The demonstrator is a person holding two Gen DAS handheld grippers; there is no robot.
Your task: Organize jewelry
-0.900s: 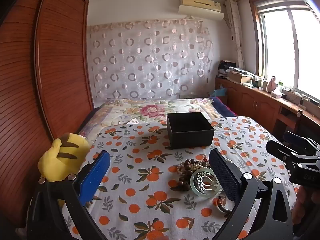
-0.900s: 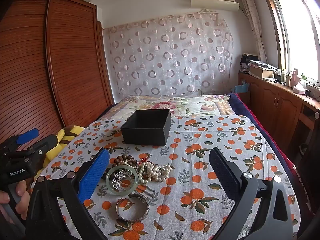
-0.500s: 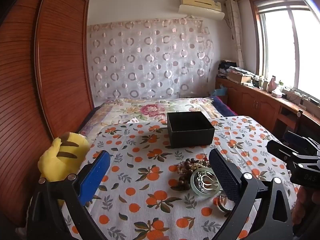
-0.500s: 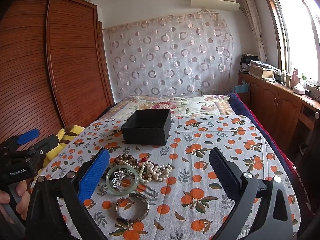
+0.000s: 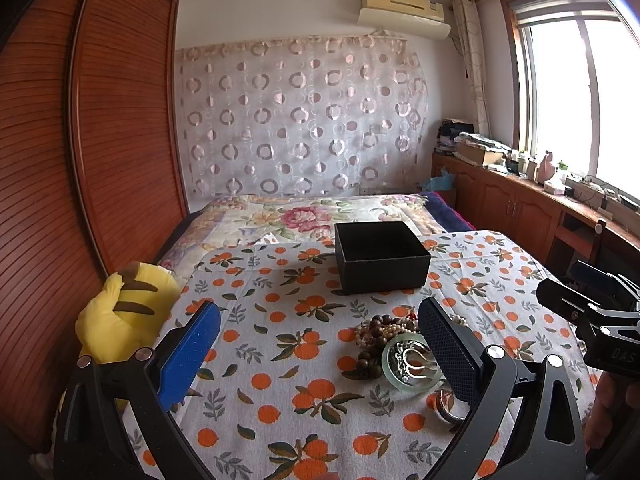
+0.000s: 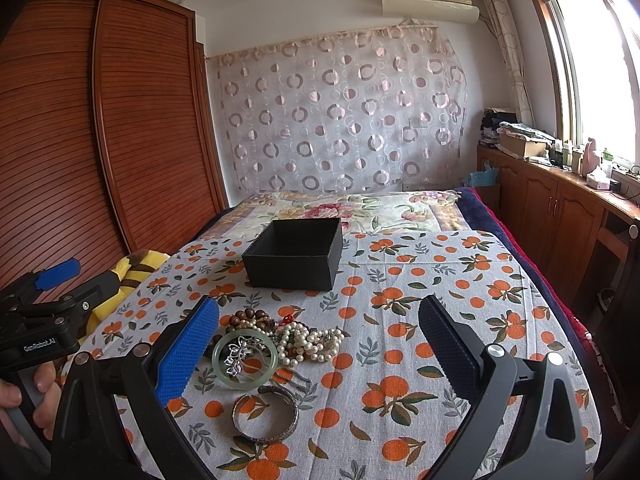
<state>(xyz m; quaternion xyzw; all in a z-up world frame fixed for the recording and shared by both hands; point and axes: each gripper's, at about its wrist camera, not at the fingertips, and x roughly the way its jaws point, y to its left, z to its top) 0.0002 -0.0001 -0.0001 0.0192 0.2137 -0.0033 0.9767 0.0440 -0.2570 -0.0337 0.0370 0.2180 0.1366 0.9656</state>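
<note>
Jewelry lies in a small heap on the orange-print cloth (image 6: 460, 280) spread over the bed: a pale green bangle (image 6: 245, 364) with a silver brooch (image 6: 239, 354) resting inside its ring, a tangle of pearl strands (image 6: 310, 340) just beside it, dark wooden beads (image 6: 250, 316) behind, and a metal bracelet (image 6: 266, 416) nearest the camera, slightly apart from the rest. Beyond the heap, well apart from it, an open black box (image 6: 294, 254) stands upright on the same cloth.

In the right wrist view the right gripper (image 6: 318, 346) hovers over the cloth with its fingers spread wide, holding nothing; its blue pad is close beside the bangle, though contact cannot be judged. The left gripper (image 5: 318, 346) is likewise spread wide and empty, with the heap partly hidden behind its dark finger. Each gripper shows at the edge of the other's view, held by a hand (image 6: 24, 396). A yellow plush toy (image 5: 120, 316) sits at the cloth's left edge against the wooden wardrobe (image 5: 60, 160).
</note>
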